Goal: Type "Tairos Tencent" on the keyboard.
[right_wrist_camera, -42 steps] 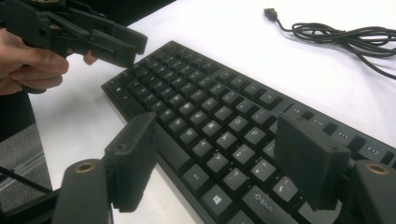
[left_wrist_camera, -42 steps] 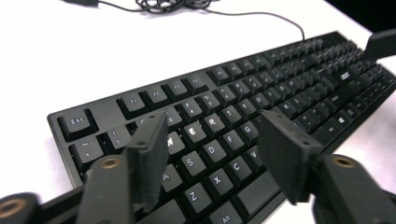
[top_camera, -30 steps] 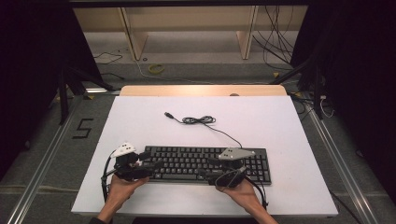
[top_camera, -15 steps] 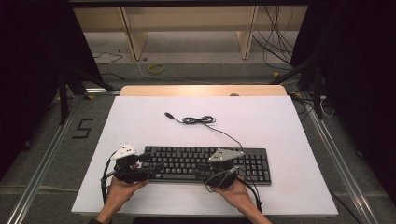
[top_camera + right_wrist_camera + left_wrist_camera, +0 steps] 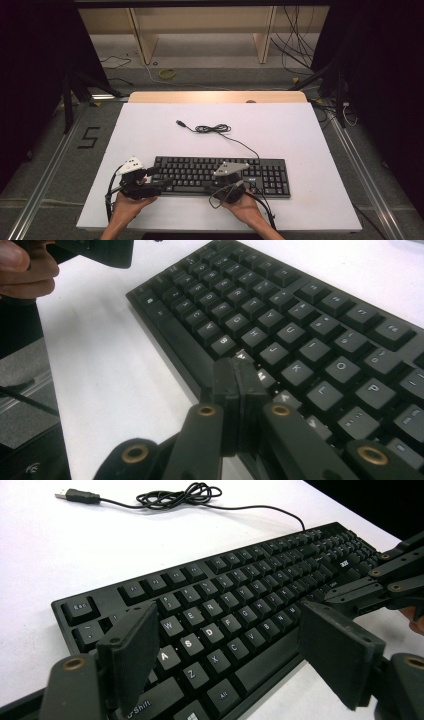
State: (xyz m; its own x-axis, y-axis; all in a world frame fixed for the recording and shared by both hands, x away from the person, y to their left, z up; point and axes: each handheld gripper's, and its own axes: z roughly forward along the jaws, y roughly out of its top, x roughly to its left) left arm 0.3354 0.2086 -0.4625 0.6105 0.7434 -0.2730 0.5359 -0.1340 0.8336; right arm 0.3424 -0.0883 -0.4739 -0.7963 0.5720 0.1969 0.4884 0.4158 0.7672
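Right gripper [image 5: 212, 186] has shifted left along keyboard [image 5: 260, 175], jaws clenched empty — left gripper [image 5: 161, 184] released; closed tip may strike two keys at once.

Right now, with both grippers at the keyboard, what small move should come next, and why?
Probably lower the right gripper slightly to press a key: its jaws are shut together, tips poised at the keyboard's bottom letter row near M. The left gripper hangs open over the left keys, gripping nothing.

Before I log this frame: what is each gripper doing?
Left gripper: open, jaws apart over the keyboard.
Right gripper: shut, holding nothing, tips at the keys.
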